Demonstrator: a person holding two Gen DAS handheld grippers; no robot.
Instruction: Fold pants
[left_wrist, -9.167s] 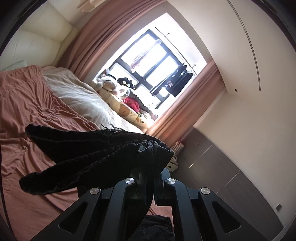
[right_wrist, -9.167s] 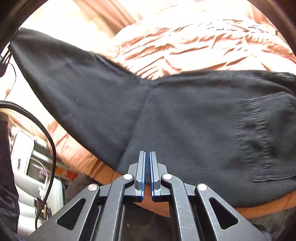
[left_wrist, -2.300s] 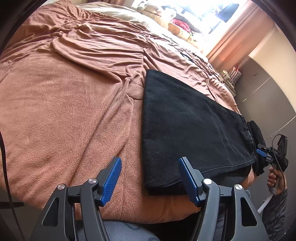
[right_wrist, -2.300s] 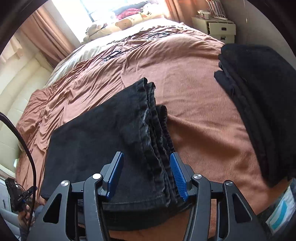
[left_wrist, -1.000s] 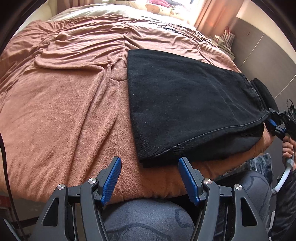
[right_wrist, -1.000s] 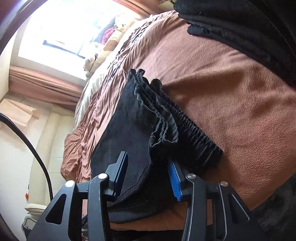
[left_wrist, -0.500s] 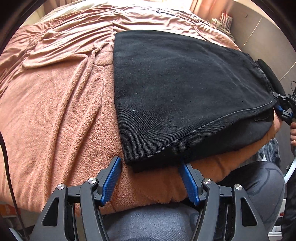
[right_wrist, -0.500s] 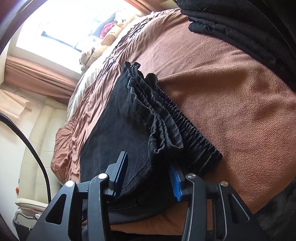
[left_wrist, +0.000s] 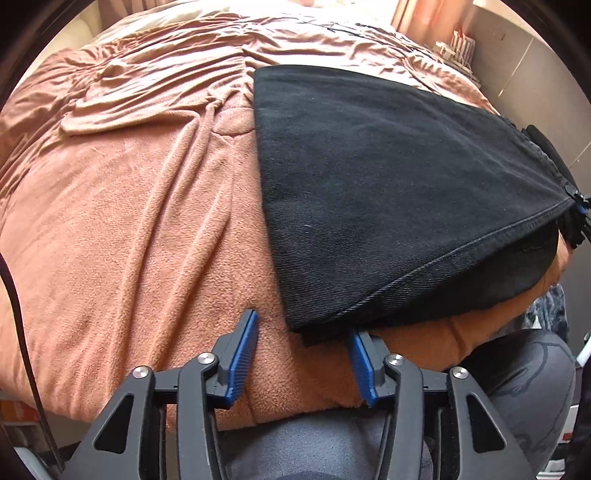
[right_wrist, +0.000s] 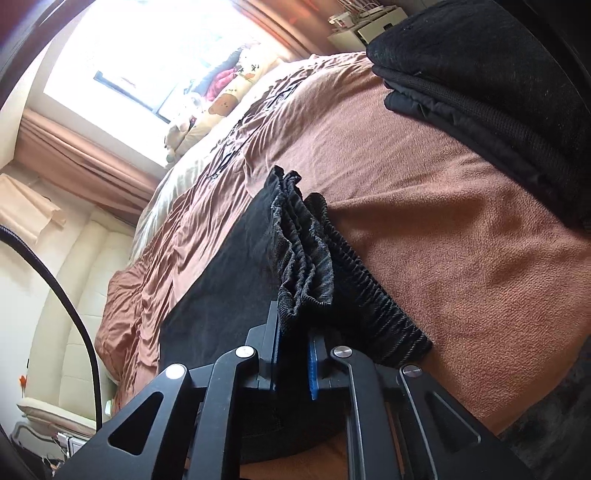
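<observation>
Black pants (left_wrist: 388, 192) lie folded lengthwise on the brown bedspread (left_wrist: 129, 221), near the bed's front edge. My left gripper (left_wrist: 301, 347) is open, its jaws straddling the near hem corner of the pants. In the right wrist view the gathered elastic waistband (right_wrist: 306, 258) runs into my right gripper (right_wrist: 293, 354), whose blue pads have closed on the waistband's near corner. The right gripper also shows at the far right of the left wrist view (left_wrist: 578, 218).
A stack of folded black clothes (right_wrist: 498, 85) sits on the bed to the right of the waistband. Stuffed toys (right_wrist: 221, 96) and a window lie at the far end. A person's grey-clad knee (left_wrist: 314, 450) is below the bed edge.
My left gripper has moved in until the hem corner lies between its open jaws. My right gripper has narrowed from open to closed on the waistband.
</observation>
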